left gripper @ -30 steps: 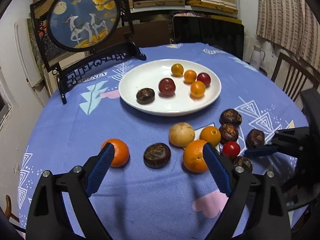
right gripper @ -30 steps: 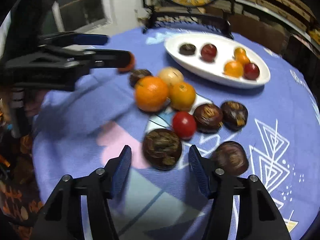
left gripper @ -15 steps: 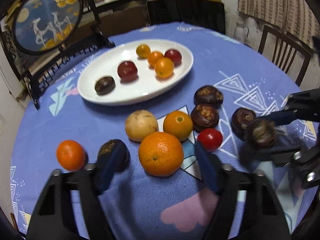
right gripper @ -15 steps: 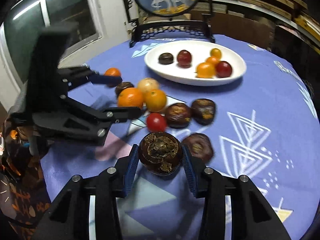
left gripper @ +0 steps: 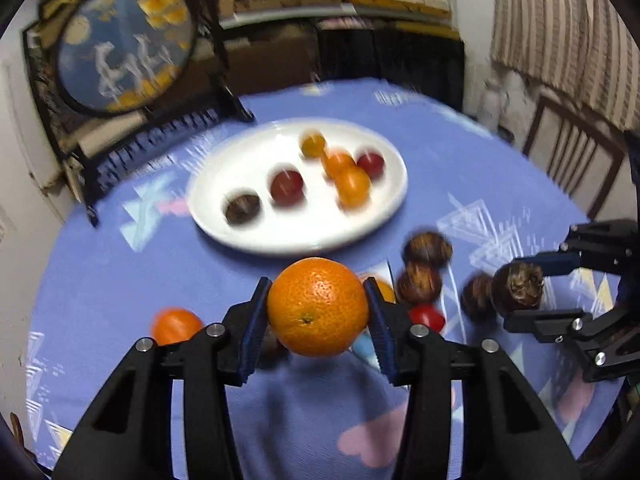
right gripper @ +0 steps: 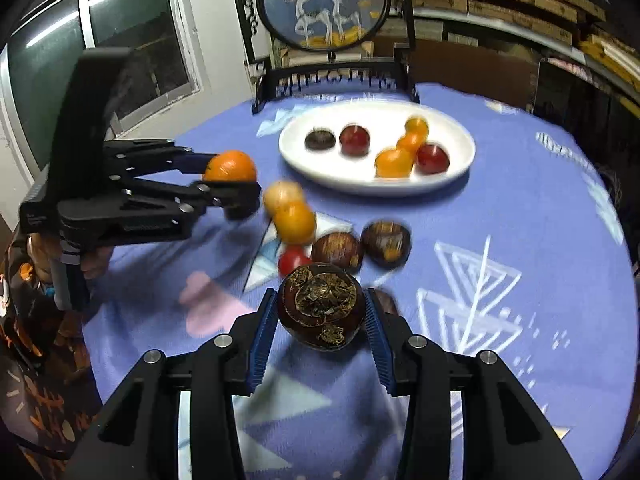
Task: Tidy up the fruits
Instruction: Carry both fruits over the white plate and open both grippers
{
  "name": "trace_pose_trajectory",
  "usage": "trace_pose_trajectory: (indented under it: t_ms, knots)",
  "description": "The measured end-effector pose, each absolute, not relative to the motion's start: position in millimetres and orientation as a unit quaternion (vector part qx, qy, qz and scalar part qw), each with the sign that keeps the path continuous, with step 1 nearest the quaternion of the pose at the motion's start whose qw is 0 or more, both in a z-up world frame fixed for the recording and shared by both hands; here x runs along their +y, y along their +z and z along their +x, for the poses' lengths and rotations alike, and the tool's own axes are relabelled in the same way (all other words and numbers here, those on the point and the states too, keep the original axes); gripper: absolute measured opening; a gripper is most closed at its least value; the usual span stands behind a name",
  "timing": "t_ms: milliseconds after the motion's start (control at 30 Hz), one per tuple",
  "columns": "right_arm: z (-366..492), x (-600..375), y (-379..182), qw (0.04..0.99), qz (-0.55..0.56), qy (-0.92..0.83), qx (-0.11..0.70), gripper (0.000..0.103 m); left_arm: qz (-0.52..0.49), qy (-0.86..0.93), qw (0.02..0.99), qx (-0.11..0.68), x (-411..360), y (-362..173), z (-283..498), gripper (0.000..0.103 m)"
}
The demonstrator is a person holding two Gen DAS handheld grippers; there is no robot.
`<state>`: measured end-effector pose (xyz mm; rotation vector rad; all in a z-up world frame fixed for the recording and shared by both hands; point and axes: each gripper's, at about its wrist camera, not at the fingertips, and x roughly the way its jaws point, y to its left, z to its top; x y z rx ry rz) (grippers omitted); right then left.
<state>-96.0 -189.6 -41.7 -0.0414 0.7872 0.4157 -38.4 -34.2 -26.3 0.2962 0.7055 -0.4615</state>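
The left tool (left gripper: 318,308) is closed on the orange (left gripper: 318,306), its blue pads at the fruit's widest part, and holds it above the counter (left gripper: 120,264). The orange looks firm, fairly heavy and round; its pebbled skin should grip well, so a hold across the middle suits it. The right tool (right gripper: 321,312) is closed on a dark fruit (right gripper: 321,306) in the same way; the flaky crust on its top looks brittle, so the smoother sides are the better place to press. Both fruits would roll if set down carelessly.

Half a second ago the orange lay on the cloth between open left pads; now it is gripped and lifted. The dark fruit was already pinched then, lower down. Farther off, loose fruit lies on the cloth, and beyond it the plate (left gripper: 248,240) carries six pieces, as before.
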Motion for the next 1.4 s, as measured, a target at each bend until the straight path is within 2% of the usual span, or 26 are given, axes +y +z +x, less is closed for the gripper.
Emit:
trace_pose_trajectory:
  t_ms: [233, 500, 867, 1167, 1400]
  knots:
    - [-66.1, -194.0, 26.3, 0.936, -0.028, 0.192, 0.292, 0.044, 0.121, -0.164, 0.938, 0.281, -32.9, 29.0, -4.8, 0.045]
    - [-6.4, -199.5, 62.2, 0.951, 0.017, 0.196, 0.238, 0.044, 0.118, -0.135, 0.945, 0.272, -49.6, 36.3, 53.7, 0.045]
    - [64.9, -196.0, 38.7, 0.945, 0.054, 0.194, 0.259, 0.044, 0.09, -0.119, 0.937, 0.315, -50.6, -0.2, 114.0, 0.045]
    - [88.4, -190.7, -3.3, 0.933, 0.059, 0.185, 0.302, 0.044, 0.103, -0.111, 0.93, 0.336, -47.8, -21.1, 121.5, 0.045]
    - [90.3, -191.5, -8.6, 0.934, 0.057, 0.173, 0.306, 0.044, 0.107, -0.113, 0.927, 0.34, -50.1, -24.4, 120.6, 0.045]
